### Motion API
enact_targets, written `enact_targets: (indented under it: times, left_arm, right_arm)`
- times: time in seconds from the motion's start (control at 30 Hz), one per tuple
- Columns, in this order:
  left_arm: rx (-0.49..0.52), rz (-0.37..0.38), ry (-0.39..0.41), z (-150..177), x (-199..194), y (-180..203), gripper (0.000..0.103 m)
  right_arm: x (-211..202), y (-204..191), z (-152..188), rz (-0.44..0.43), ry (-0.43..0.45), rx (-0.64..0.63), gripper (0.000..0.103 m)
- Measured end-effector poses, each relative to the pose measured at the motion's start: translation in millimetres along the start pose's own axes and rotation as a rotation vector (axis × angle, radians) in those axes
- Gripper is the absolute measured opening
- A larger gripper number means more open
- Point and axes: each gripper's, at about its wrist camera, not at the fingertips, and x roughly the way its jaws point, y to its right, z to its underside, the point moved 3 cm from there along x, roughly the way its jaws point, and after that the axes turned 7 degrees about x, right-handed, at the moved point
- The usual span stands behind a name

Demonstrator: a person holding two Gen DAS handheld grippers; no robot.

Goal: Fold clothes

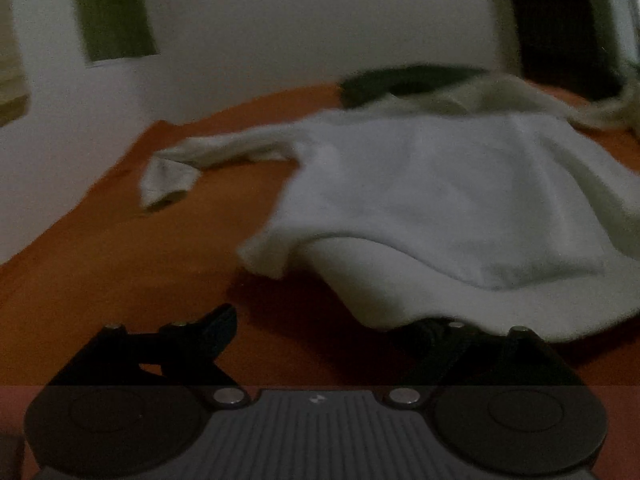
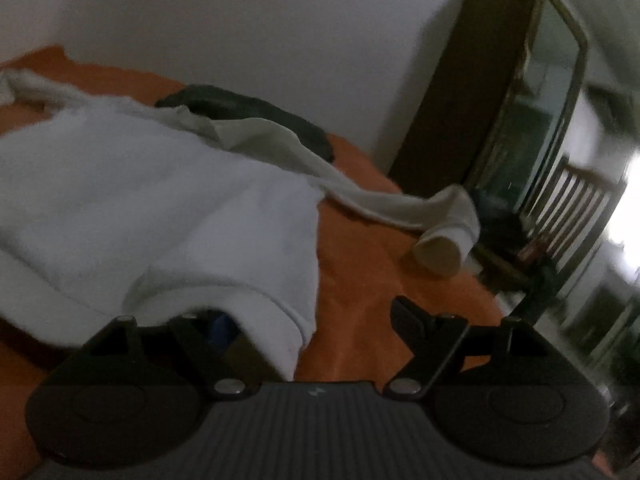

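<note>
**Left wrist view: one white sweatshirt on orange bed**

The orange bed cover [image 1: 100, 264] carries one white long-sleeved sweatshirt [image 1: 440, 192], laid flat with both sleeves spread outward. One dark garment [image 1: 400, 82] lies behind it near the wall. No writing is legible; no containers are visible. The left gripper [image 1: 324, 328] stands wide, its right finger hidden under the hem. The right gripper [image 2: 316, 320] stands wide, hem corner draped over its left finger; whether either pad presses cloth cannot be told.
</note>
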Motion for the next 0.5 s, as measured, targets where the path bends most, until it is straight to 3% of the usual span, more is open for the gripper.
enact_targets:
  times: [0.03,0.07,0.13,0.17,0.27,0.3,0.43,0.5]
  left_arm:
    - [-0.023,-0.017,0.023,-2.4,-3.9,-4.1,0.087]
    - [-0.038,-0.027,0.06,-4.9,-9.7,-6.7,0.087]
    - [-0.039,-0.045,0.117,-9.3,-17.9,-7.3,0.087]
    - [-0.038,-0.047,0.131,-11.1,-19.8,-6.9,0.085]
    - [-0.101,0.004,0.101,-13.7,-15.1,-10.8,0.057]
    - [-0.103,-0.007,0.077,-13.5,-12.4,-11.8,0.036]
    - [-0.11,-0.049,-0.015,-11.6,-1.9,-16.3,0.032]
    - [-0.104,-0.06,-0.049,-4.4,4.9,-20.8,0.033]
  right_arm:
    - [2.2,2.0,-1.1,-0.02,-0.012,0.029,0.08]
    - [4.3,4.0,-2.2,-0.041,-0.024,0.059,0.072]
    - [11.6,7.2,-2.4,-0.084,-0.072,0.107,0.037]
    - [16.2,8.5,-1.7,-0.104,-0.104,0.128,0.004]
    - [17.7,19.7,-3.6,-0.081,-0.13,0.231,0.004]
    - [14.7,25.2,-6.0,-0.058,-0.126,0.263,0.004]
    - [-11.4,56.6,-29.0,0.121,-0.04,0.287,0.005]
    - [-11.3,69.9,-34.5,0.154,-0.036,0.257,0.008]
